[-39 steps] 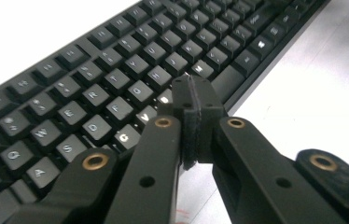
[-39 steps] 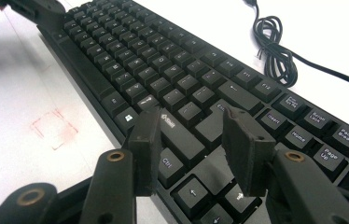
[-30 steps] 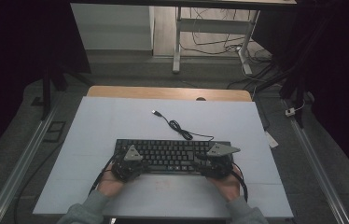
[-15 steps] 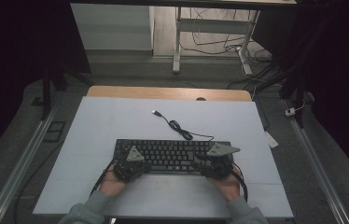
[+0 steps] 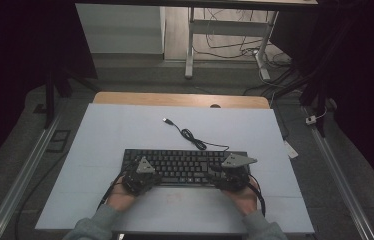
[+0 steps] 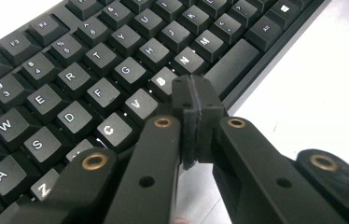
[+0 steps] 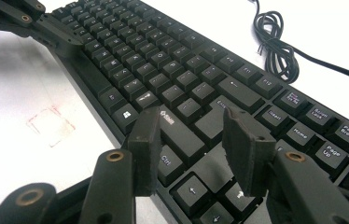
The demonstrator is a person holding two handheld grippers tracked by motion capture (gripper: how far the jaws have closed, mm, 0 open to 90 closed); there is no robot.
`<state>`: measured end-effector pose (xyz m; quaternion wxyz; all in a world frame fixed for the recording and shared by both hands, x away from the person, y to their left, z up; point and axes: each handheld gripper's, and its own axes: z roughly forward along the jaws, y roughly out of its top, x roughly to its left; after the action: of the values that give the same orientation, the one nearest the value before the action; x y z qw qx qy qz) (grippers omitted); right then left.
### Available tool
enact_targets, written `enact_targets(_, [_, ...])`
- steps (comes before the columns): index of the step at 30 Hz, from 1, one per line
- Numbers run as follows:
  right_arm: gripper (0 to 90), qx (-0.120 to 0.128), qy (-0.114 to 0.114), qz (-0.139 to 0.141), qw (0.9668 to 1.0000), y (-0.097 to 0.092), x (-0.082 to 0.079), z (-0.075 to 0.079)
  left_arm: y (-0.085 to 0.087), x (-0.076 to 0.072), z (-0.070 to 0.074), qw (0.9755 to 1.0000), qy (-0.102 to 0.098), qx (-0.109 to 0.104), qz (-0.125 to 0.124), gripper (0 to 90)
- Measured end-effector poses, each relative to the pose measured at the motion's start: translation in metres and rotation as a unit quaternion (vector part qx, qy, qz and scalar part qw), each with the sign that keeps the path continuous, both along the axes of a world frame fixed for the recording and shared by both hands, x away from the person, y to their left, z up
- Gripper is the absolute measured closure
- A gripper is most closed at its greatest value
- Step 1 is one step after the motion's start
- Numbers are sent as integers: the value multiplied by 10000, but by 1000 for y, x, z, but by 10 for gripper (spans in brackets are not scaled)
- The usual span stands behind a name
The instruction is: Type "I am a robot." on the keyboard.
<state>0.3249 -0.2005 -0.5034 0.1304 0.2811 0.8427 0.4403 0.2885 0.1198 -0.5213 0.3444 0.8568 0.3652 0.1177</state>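
Note:
A black keyboard [image 5: 185, 167] lies flat on the white table top [image 5: 125, 130], its cable [image 5: 195, 140] coiling away to a USB plug [image 5: 166, 120]. My left gripper [image 5: 142, 175] is at the keyboard's left front. In the left gripper view its jaws [image 6: 193, 93] are shut pad to pad with nothing between them, the tip over the B key [image 6: 162, 81] beside the space bar [image 6: 231, 60]. My right gripper [image 5: 227, 175] is at the keyboard's right front. Its jaws [image 7: 191, 128] stand open above the right Shift [image 7: 179, 135] and Ctrl keys, holding nothing.
A faint red square mark [image 7: 51, 123] is on the table just in front of the keyboard. The coiled cable [image 7: 275, 42] lies behind the keyboard. A wooden strip [image 5: 175, 99] edges the table's far side, with desk legs and floor cables beyond. A person's hands [image 5: 120, 197] hold both grippers.

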Motion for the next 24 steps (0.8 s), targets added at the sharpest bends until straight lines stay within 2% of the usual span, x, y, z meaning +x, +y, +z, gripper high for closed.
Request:
enact_targets(2, [570,22,-4,2,10000,0,0,0,2,-1,4,9999,-77,-86,5,882])
enact_targets(7, [568,37,11,-1,10000,-1,0,0,11,-4,17,9983,-256,-502,154,843])
enact_targets(12, [563,47,17,-4,10000,-2,0,1,18,-5,23,9964,-338,-740,256,721])
enact_targets(18, [559,6,13,-25,10000,-3,1,1,26,-4,27,9950,-375,-803,470,489])
enact_targets(24, [556,4,18,-5,10000,-3,1,0,34,-2,29,9940,-347,-807,650,398])
